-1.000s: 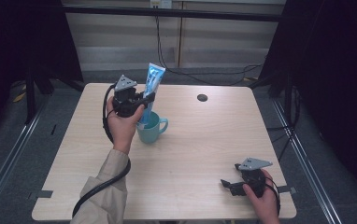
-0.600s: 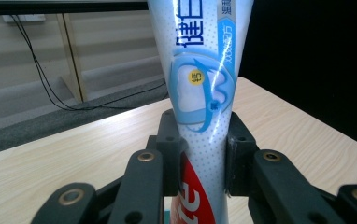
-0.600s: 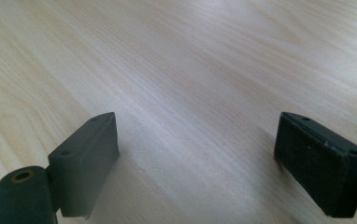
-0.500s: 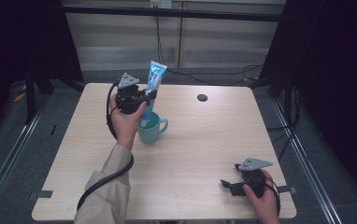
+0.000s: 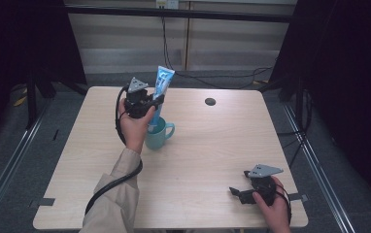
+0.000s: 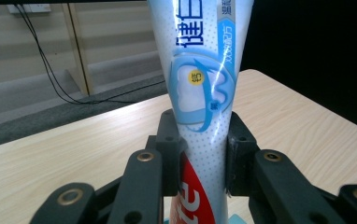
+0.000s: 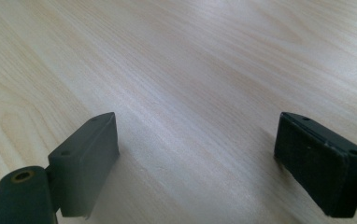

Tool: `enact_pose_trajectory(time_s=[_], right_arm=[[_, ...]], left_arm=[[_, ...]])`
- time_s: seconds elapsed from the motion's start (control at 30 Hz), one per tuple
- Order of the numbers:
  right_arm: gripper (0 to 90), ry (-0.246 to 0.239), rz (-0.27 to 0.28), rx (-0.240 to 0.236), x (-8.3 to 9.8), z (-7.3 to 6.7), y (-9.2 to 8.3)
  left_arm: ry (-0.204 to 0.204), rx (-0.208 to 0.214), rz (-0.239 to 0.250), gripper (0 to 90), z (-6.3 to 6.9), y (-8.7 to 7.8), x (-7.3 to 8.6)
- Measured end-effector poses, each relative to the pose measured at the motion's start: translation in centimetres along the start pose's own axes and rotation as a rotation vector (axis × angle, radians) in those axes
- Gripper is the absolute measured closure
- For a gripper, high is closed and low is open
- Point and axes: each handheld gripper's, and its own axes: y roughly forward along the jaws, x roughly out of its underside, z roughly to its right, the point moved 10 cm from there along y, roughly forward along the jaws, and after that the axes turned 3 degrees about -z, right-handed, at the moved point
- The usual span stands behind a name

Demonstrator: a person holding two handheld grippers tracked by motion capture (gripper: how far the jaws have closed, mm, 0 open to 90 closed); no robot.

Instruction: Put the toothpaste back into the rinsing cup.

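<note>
A blue and white toothpaste tube (image 5: 161, 90) stands upright over a teal mug (image 5: 157, 134), its lower end inside the mug's rim. My left gripper (image 5: 155, 103) is shut on the tube's middle, and in the left gripper view both jaws press the tube (image 6: 199, 93) from either side. My right gripper (image 5: 236, 193) rests near the table's front right edge. In the right gripper view its jaws stand wide apart over bare wood, so my right gripper (image 7: 209, 170) is open with nothing between them.
The light wooden table (image 5: 212, 145) has a small black round hole (image 5: 210, 101) at its far right. Black cables (image 5: 212, 77) lie on the floor behind the table. Dark curtains and metal floor rails flank both sides.
My left hand has shifted slightly, with the tube tilted a little more upright over the mug. The right gripper has stayed put.
</note>
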Motion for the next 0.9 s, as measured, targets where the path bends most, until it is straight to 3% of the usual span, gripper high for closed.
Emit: enact_pose_trajectory(time_s=[0.9], right_arm=[[13.2,-0.004,0.001,-0.002,0.0,0.0,0.0]], left_arm=[[-0.030,-0.033,-0.023,70.9,-0.5,0.1,3.6]])
